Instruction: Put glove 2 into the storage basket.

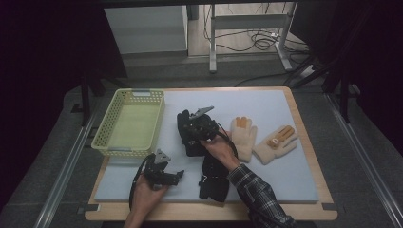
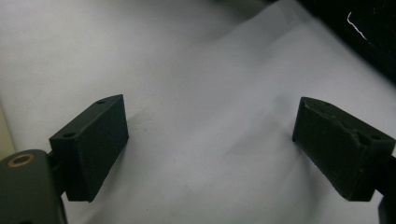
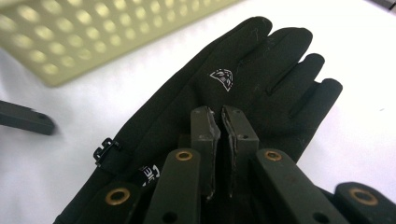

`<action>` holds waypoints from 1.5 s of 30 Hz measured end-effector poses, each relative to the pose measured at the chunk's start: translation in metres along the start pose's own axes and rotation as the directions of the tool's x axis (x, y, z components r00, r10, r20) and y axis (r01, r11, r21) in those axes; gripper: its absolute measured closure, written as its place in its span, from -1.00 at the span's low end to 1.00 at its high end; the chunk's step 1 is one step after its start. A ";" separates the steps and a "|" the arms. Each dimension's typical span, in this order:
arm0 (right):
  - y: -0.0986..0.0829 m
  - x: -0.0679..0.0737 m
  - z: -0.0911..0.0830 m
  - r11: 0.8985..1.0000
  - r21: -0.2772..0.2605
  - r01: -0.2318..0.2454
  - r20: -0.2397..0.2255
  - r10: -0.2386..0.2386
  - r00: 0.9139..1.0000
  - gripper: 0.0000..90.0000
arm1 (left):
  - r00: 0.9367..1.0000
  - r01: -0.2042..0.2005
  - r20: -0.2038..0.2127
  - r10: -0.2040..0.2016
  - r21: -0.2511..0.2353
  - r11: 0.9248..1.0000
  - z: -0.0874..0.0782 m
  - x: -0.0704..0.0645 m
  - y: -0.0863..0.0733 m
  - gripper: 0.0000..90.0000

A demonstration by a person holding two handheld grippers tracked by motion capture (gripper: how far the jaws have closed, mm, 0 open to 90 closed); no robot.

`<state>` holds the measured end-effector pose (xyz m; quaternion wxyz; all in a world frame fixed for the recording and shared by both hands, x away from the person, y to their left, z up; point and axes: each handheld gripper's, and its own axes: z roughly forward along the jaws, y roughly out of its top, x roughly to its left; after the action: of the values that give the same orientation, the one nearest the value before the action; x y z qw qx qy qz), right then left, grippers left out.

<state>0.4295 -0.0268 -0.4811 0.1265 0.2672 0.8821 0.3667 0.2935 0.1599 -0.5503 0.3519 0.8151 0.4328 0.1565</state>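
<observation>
From the high view, a grey mat (image 1: pixel 266 156) covers the wooden table (image 1: pixel 311 156). A pale yellow basket (image 1: pixel 129 122) sits toward 10 o'clock on the mat. Near the centre lie two black gloves: one black glove (image 1: pixel 186 135) under the right gripper (image 1: pixel 196 127), the second black glove (image 1: pixel 214 178) toward 6 o'clock beneath the person's checked sleeve (image 1: pixel 259 194). Toward 3 o'clock from the right gripper lie two cream gloves (image 1: pixel 243 137), side by side with orange patches on the fingers. The left gripper (image 1: pixel 164 175) hovers at about 7 o'clock on the mat, just at 9 o'clock of the second black glove and apart from it.

In the left gripper view, the two black jaws stand wide apart with nothing between them, bare mat below. A dark edge with a thin white mark shows at 1 o'clock; no writing is readable there.

In the right gripper view, the jaws are pressed nearly together, a thin slit between them, their tips resting on the back of the black glove; whether they pinch any fabric cannot be told. The glove stretches from 7 o'clock to 1 o'clock, fingers pointing to 1 o'clock. A small white shield-like logo (image 3: pixel 222 77) sits just at 12 o'clock of the jaw tips. Near the cuff, a small clip (image 3: pixel 103 150) and white lettering (image 3: pixel 148 173) show, too partial to read. The basket's perforated wall lies at 11 o'clock.
</observation>
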 end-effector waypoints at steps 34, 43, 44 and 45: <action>-0.095 0.054 -0.111 0.999 0.037 -0.020 -0.008 0.021 1.000 0.74 | 1.000 0.004 0.000 -0.004 -0.004 1.000 0.000 -0.001 0.000 -0.76; -0.094 0.038 -0.109 0.998 0.045 0.044 -0.062 -0.041 0.997 0.32 | 1.000 0.005 0.000 -0.005 -0.005 1.000 0.000 0.000 0.000 -0.76; -0.095 0.038 -0.105 0.997 0.057 0.058 -0.068 -0.054 0.996 0.25 | 1.000 0.005 0.000 -0.005 -0.005 1.000 0.000 0.000 0.000 -0.76; -0.096 0.037 -0.101 0.995 0.066 0.070 -0.082 -0.064 0.995 0.18 | 1.000 0.005 -0.001 -0.005 -0.004 1.000 0.000 0.000 0.000 -0.76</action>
<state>0.3200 -0.1208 -0.4801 0.0941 0.2269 0.9070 0.3420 0.2934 0.1594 -0.5504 0.3535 0.8133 0.4347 0.1566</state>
